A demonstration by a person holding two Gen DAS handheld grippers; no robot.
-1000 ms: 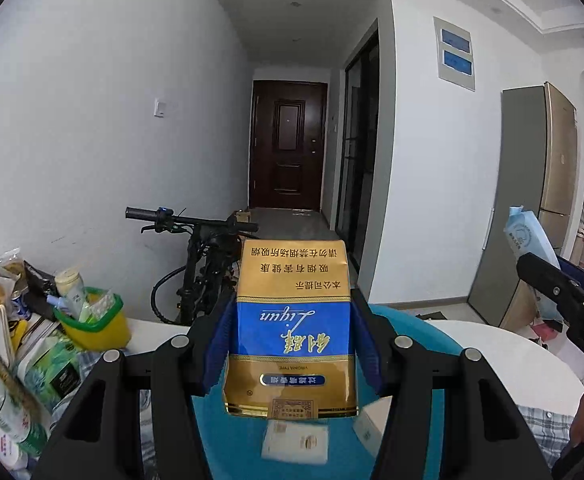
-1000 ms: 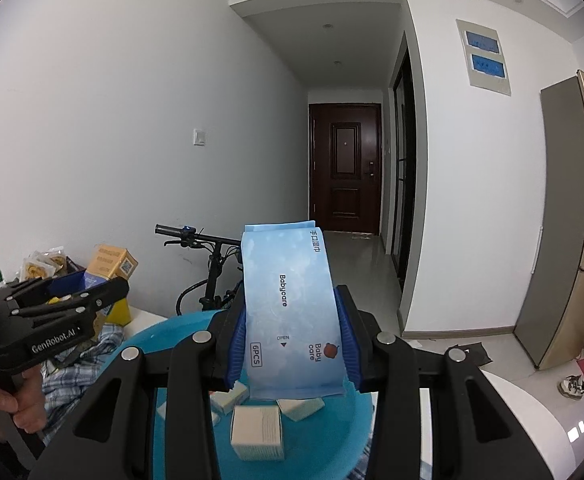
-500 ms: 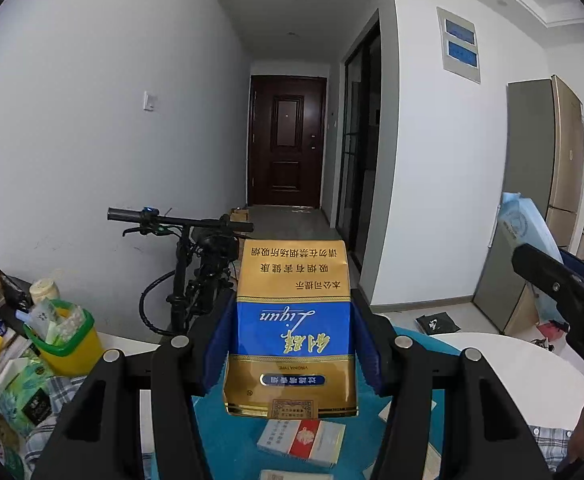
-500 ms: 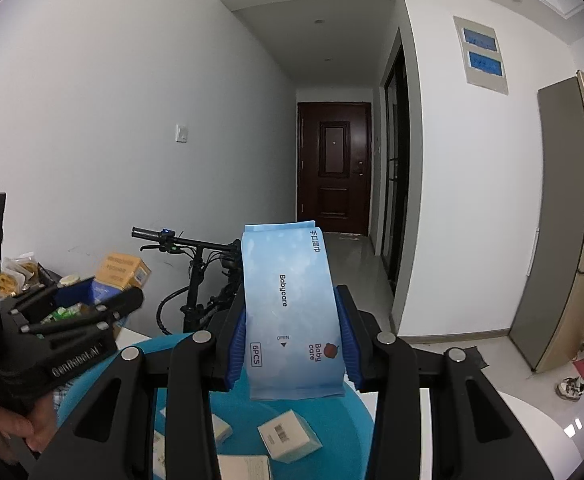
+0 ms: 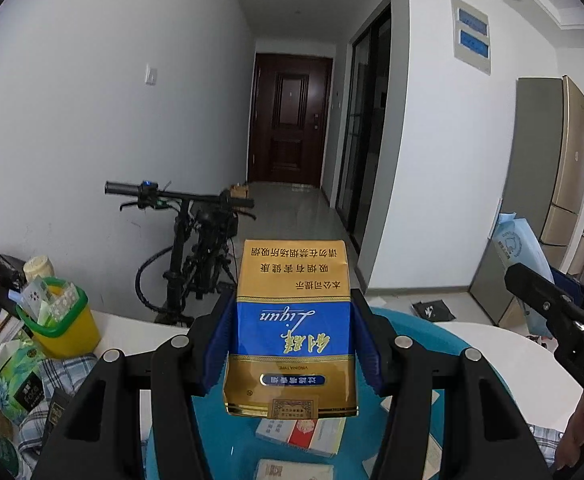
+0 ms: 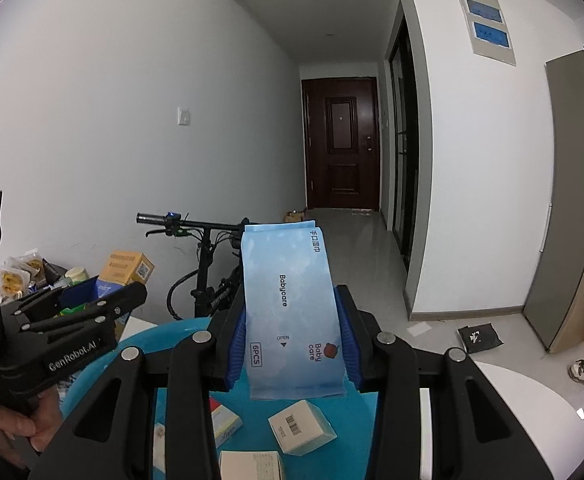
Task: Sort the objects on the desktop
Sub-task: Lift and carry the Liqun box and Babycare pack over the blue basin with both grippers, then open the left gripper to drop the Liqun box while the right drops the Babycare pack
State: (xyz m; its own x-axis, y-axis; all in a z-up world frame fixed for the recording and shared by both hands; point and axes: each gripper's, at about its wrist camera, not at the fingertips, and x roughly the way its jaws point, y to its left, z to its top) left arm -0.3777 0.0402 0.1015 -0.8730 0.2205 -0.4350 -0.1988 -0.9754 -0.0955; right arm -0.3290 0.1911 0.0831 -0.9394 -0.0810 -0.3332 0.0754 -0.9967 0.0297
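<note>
**Both grippers hold packs above the blue tray**

The left gripper (image 5: 292, 344) has its blue fingers (image 5: 219, 344) clenched on a gold-and-blue cigarette pack (image 5: 292, 320), which stands upright between them with its print upside down. The pack hangs over a round blue tray (image 5: 488, 364) on the white worktop (image 5: 508, 340). Under it in the tray lie a red-and-white box (image 5: 304, 432) and a pale box (image 5: 292, 470) nearer the camera.

The right gripper (image 6: 292, 340) grips a light blue wipes pack (image 6: 287, 308), also upright, its fingers (image 6: 237, 344) pressing on both sides. It too is over the tray (image 6: 91, 364), where a white box with a barcode (image 6: 302, 426) sits below it, with more small boxes (image 6: 225, 420) beside and in front.

From the right wrist view, the left gripper (image 6: 67, 312) shows at the left edge, held by a hand (image 6: 15, 432). From the left wrist view, the right gripper (image 5: 552, 320) shows at the right edge.

To the left of the tray, a yellow bin (image 5: 57, 320) with a green rim holds small packets, amid a clutter of snack bags (image 5: 7, 376) and a checked cloth (image 5: 63, 372). A bicycle (image 5: 195, 256) leans by the wall behind the worktop.
</note>
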